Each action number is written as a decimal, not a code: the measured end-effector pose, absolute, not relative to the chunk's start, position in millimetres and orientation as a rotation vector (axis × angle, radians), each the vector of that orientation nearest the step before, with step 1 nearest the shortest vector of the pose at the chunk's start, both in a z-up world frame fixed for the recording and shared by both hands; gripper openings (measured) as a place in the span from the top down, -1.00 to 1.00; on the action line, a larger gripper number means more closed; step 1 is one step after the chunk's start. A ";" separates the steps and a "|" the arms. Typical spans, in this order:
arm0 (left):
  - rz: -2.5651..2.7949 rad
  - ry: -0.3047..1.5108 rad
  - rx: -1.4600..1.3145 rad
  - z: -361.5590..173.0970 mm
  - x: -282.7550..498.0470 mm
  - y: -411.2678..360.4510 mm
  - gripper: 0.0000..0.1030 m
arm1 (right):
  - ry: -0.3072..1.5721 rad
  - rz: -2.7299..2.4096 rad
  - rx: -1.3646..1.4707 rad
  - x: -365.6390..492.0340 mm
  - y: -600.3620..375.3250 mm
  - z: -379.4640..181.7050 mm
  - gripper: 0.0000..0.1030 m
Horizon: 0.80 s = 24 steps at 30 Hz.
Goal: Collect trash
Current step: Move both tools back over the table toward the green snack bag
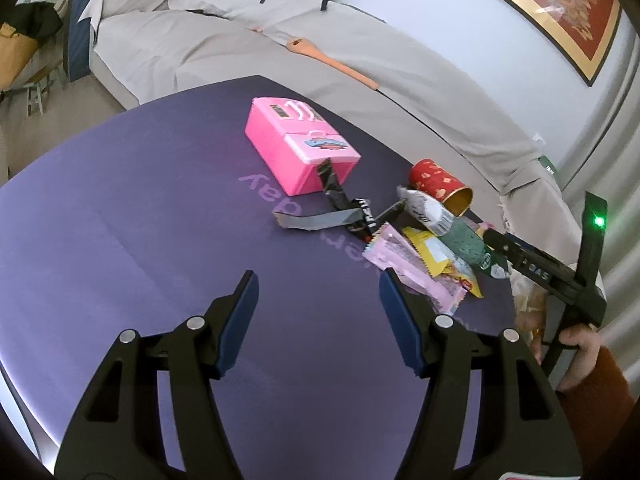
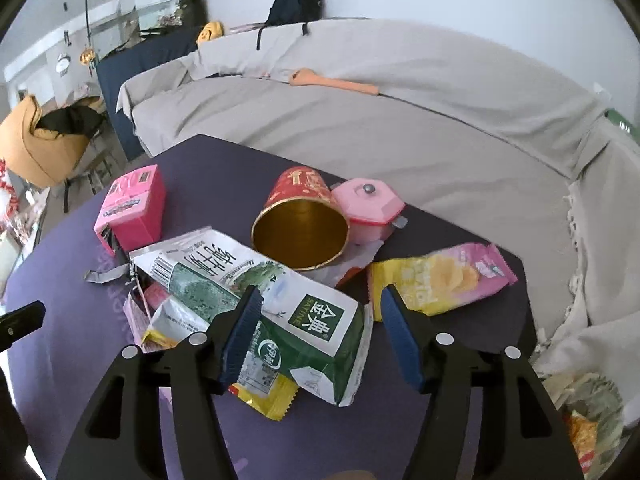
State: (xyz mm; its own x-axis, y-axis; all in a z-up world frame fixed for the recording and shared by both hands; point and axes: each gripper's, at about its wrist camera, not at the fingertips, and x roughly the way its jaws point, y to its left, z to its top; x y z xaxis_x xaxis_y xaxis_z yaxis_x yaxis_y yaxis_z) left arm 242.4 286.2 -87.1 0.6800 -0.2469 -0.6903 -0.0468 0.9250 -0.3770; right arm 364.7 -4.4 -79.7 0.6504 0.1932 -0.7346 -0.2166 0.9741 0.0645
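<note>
Trash lies in a pile on a dark purple table [image 1: 120, 220]. In the right wrist view a green and white milk carton [image 2: 280, 304] lies flattened, with a red and gold paper cup [image 2: 300, 224] on its side behind it and a pink and yellow chip bag [image 2: 440, 276] to the right. My right gripper [image 2: 318, 310] is open, just above the carton's near end. My left gripper [image 1: 316, 292] is open and empty over bare table, left of a pink wrapper [image 1: 412, 272] and a yellow wrapper [image 1: 440, 260].
A pink toy box [image 1: 300, 144] stands on the table with grey tape strips [image 1: 320, 220] in front. A pink lidded toy pot [image 2: 372, 208] sits behind the cup. A grey covered sofa [image 2: 360, 120] runs behind the table. A bag holding trash [image 2: 584, 412] hangs at the right edge.
</note>
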 end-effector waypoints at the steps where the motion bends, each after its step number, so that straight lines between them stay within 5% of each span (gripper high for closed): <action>1: -0.111 0.821 -0.387 -87.8 243.2 286.0 -0.15 | 0.843 0.242 -0.010 364.3 -7.5 -81.7 -0.19; 24: -0.160 0.811 -0.423 -86.8 274.1 288.4 -0.15 | 0.917 0.267 0.032 330.9 -56.4 -107.6 -0.22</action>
State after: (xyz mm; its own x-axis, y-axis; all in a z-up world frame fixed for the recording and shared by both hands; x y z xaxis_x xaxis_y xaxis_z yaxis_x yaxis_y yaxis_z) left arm 274.1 288.4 -86.8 0.6822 -0.2975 -0.6679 -0.0214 0.9050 -0.4249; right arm 330.9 -56.4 -107.6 0.5772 0.2423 -0.7798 -0.2147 0.9664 0.1414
